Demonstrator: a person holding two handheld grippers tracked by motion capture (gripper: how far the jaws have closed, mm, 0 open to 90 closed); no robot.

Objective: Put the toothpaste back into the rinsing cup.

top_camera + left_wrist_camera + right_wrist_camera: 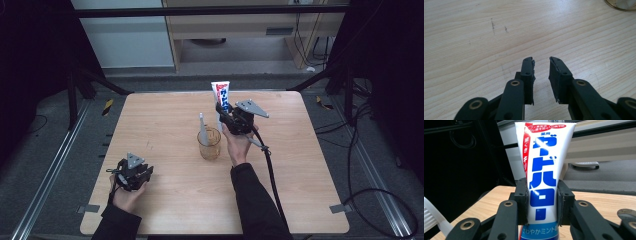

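A white toothpaste tube [221,95] with blue and red lettering stands upright, held above the far middle of the wooden table [150,120]. My right gripper [224,111] is shut on its lower body. In the right gripper view both pads press the tube [544,157] from the sides, right gripper [541,195]. Just in front of it stands a clear amber cup [209,145] with a pale toothbrush [202,127] leaning in it. My left gripper [145,174] rests low at the table's near left. Its jaws stand apart with bare wood between them, left gripper [541,68].
The cup's rim [621,4] shows at the top right corner of the left gripper view. A blurred white piece [432,217] crosses the lower left of the right gripper view. Dark frame legs and cables surround the table; a cable trails from the right gripper [272,175].
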